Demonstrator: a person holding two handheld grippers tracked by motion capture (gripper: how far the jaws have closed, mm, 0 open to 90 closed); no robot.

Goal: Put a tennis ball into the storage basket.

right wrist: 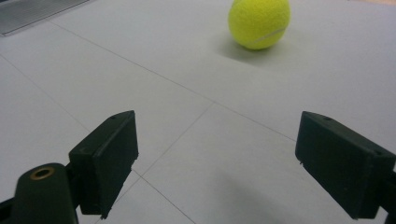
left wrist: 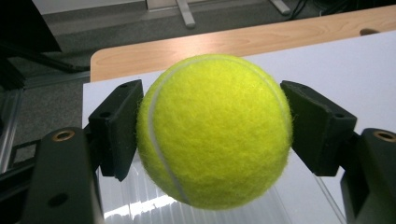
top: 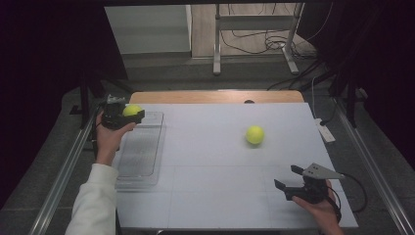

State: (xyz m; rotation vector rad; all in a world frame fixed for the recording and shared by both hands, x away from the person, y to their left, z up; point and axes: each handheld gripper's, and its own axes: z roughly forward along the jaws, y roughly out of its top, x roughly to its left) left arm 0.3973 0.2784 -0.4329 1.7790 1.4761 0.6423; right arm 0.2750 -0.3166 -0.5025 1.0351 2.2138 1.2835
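**Two balls, one in hand**

At the near right corner of the table [top: 210, 196], the right gripper [top: 289, 177] rests low, jaws wide apart, nothing between them. Farther out, a loose tennis ball [top: 255, 134] sits on the white surface. At far left, the left gripper [top: 128, 115] clamps a second tennis ball [top: 131, 110] above the clear tray [top: 139, 161].

Looks like a lab / recording rig, not a home. Table [top: 215, 161] w/ white gridded sheet sits btwn aluminium rails [top: 61, 176], black curtains [top: 44, 54] both sides. Behind it: bare grey floor, loose cables [top: 264, 44], metal stand legs [top: 216, 39], power strip [top: 324, 131] at table's edge.
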